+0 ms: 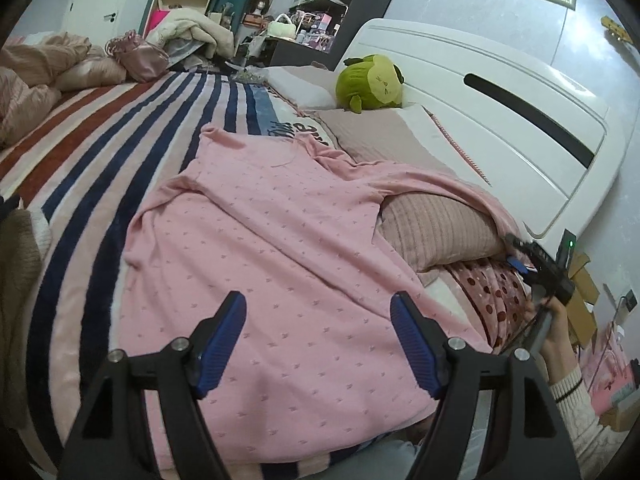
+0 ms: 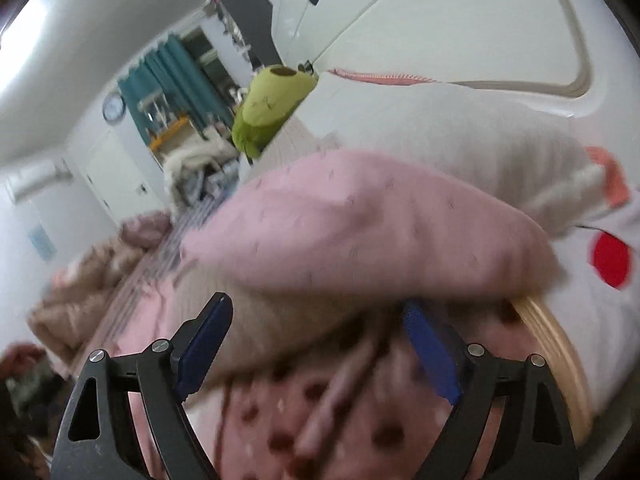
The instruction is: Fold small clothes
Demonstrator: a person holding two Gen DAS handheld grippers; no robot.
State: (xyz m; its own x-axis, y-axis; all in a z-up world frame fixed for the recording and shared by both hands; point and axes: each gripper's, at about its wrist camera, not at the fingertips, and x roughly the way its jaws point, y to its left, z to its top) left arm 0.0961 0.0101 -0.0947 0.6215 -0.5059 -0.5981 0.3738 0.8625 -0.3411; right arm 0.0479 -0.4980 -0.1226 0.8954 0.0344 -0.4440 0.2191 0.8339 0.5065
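A pink dotted knit garment (image 1: 256,248) lies spread on the striped bed, its far right part draped over a ribbed pillow (image 1: 436,228). My left gripper (image 1: 318,312) is open and empty, hovering over the garment's near part. My right gripper (image 2: 316,320) is open, tilted, close under the garment's draped edge (image 2: 360,220) by the pillow; it also shows in the left wrist view (image 1: 532,256) at the right bed edge, held by a hand. The right wrist view is blurred.
A green plush toy (image 1: 370,82) sits by the white headboard (image 1: 500,92). A polka-dot fabric (image 1: 492,296) lies under the pillow. Crumpled beige bedding (image 1: 36,76) and a pink bag (image 1: 138,56) lie at the far left. Shelves and clutter stand beyond the bed.
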